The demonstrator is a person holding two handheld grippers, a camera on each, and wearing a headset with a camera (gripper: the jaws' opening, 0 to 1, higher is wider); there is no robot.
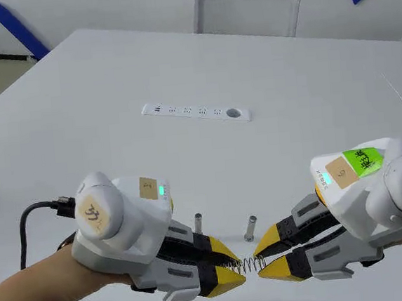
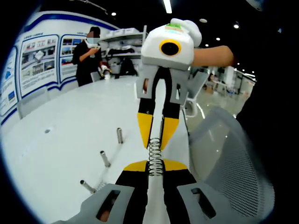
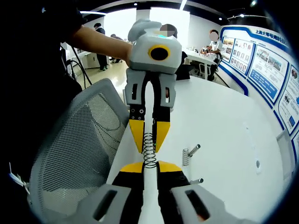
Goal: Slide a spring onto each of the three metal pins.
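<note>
A small coil spring (image 1: 248, 264) is held stretched between two yellow-tipped tools low over the white worktop (image 1: 112, 95). One end is pinched by the left hand-held gripper (image 1: 233, 271), seen at 7 o'clock, the other by the right hand-held gripper (image 1: 263, 258) at 4 o'clock. Just beyond the tips, two metal pins (image 1: 199, 223) (image 1: 251, 228) are seen standing upright. A white power strip (image 1: 196, 112) is laid farther off towards 12 o'clock, and a chair (image 1: 247, 13) is placed at the far edge.
</note>
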